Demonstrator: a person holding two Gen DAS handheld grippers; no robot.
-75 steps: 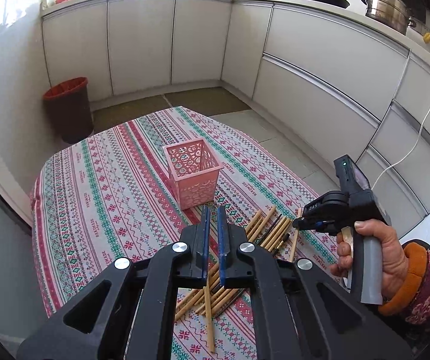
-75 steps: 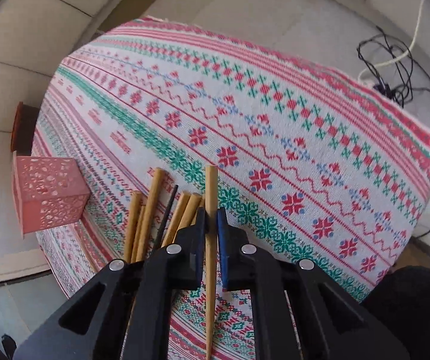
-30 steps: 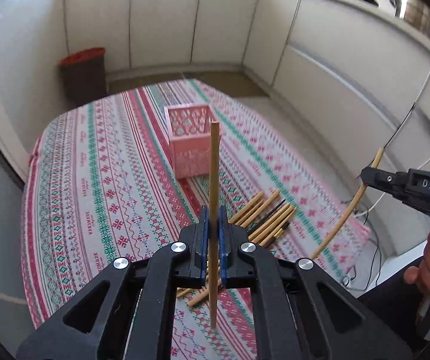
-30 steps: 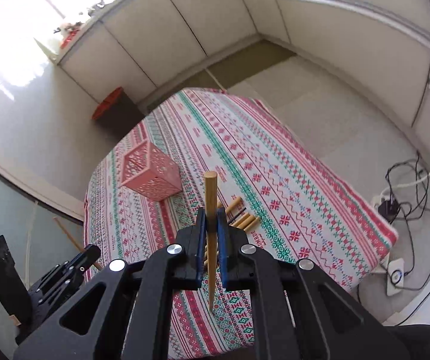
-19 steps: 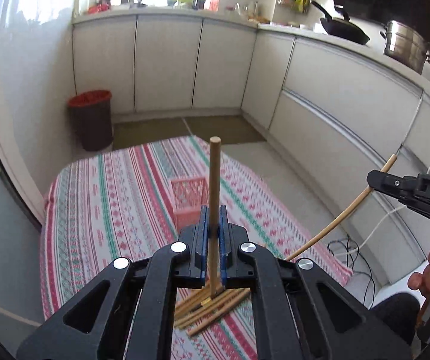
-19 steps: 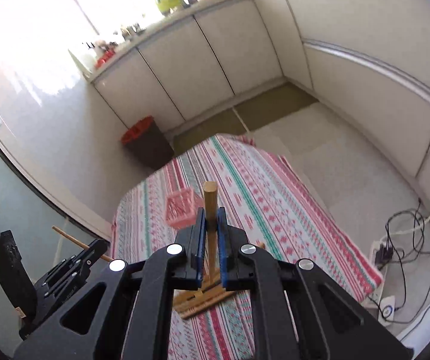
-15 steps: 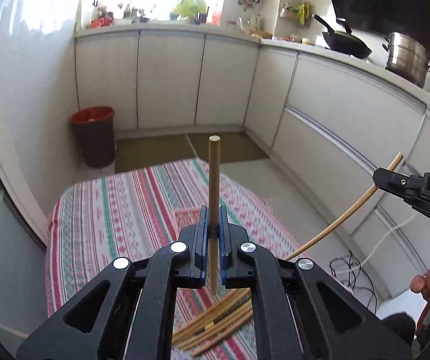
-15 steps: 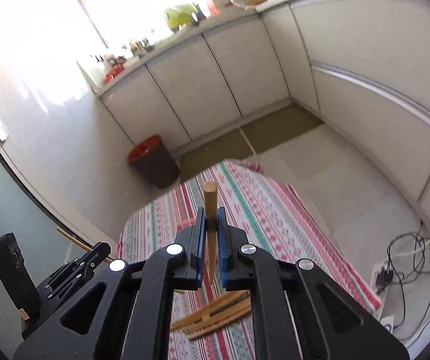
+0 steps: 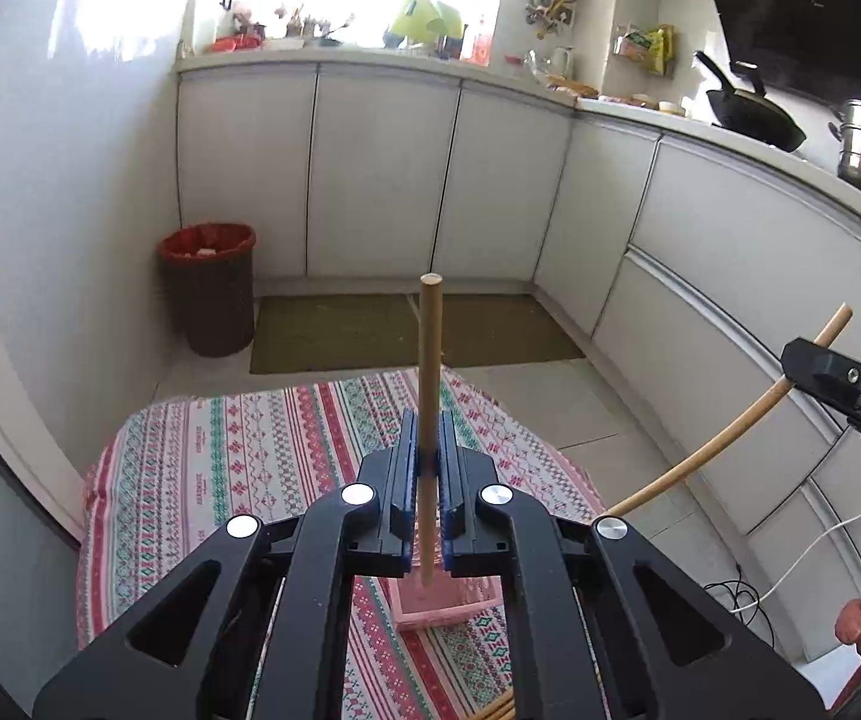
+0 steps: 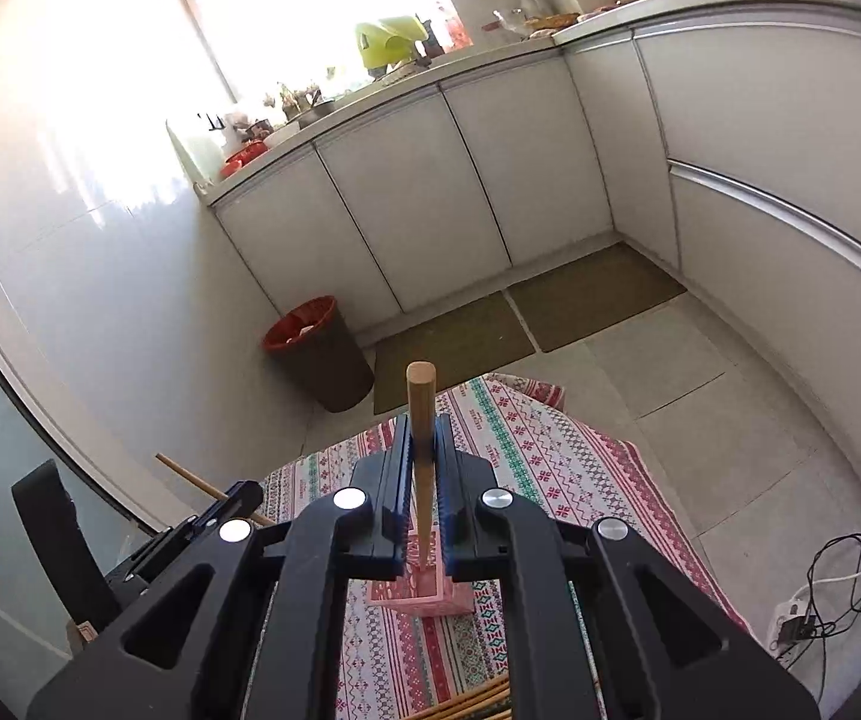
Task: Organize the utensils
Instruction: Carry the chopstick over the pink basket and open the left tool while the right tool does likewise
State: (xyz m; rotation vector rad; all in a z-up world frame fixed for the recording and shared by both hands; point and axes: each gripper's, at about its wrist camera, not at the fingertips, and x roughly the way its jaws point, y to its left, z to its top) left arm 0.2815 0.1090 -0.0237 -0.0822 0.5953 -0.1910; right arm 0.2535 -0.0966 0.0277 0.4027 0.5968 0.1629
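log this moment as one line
left hand-held gripper: shut on chopstick | right hand-held gripper: shut on chopstick | pink basket: below both

A table draped in a striped cloth [image 9: 238, 468] of red, green and white folk patterns carried the things. A pink openwork basket [image 10: 424, 591] stood directly on the cloth, toward the near middle, its lower part showing between the gripper bodies in both wrist views. At the near edge of the right wrist view a bunch of wooden chopsticks [image 10: 478, 699] lay flat on the cloth, apart from the basket.
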